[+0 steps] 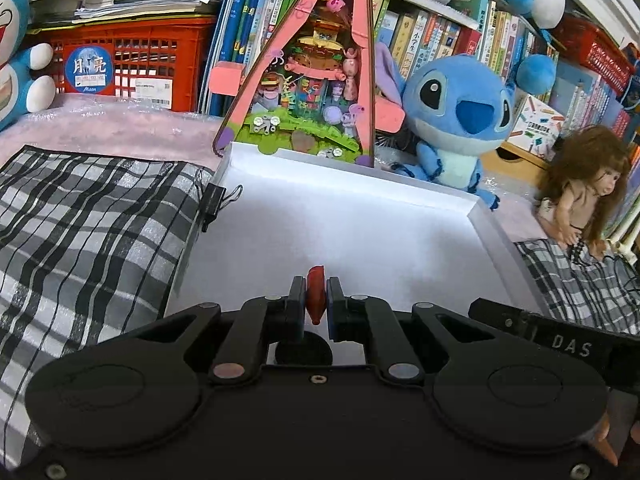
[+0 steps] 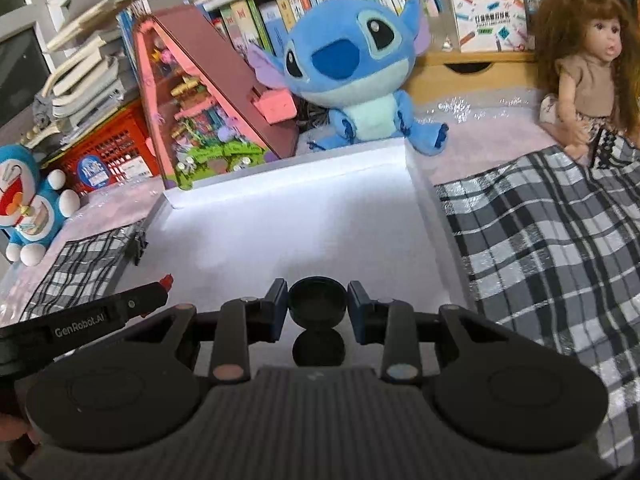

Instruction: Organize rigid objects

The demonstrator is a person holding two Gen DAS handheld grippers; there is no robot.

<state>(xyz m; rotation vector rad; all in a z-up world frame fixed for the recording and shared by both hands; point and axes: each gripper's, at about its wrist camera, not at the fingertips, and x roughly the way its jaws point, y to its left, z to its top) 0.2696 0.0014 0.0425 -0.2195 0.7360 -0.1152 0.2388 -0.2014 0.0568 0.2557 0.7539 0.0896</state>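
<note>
Left gripper (image 1: pixel 317 300): fingers pinching a thin red piece (image 1: pixel 316 294) edge-on, so it stands upright between the pads. Right gripper (image 2: pixel 317 306): fingers clamped on a round black cap (image 2: pixel 317 303), hollow side toward me. I have both over the near end of the white tray (image 1: pixel 476 206), which looks bare inside, presumably the drop-off for these rigid bits. Plush toys, doll and books sit behind, outside the tray.
</note>
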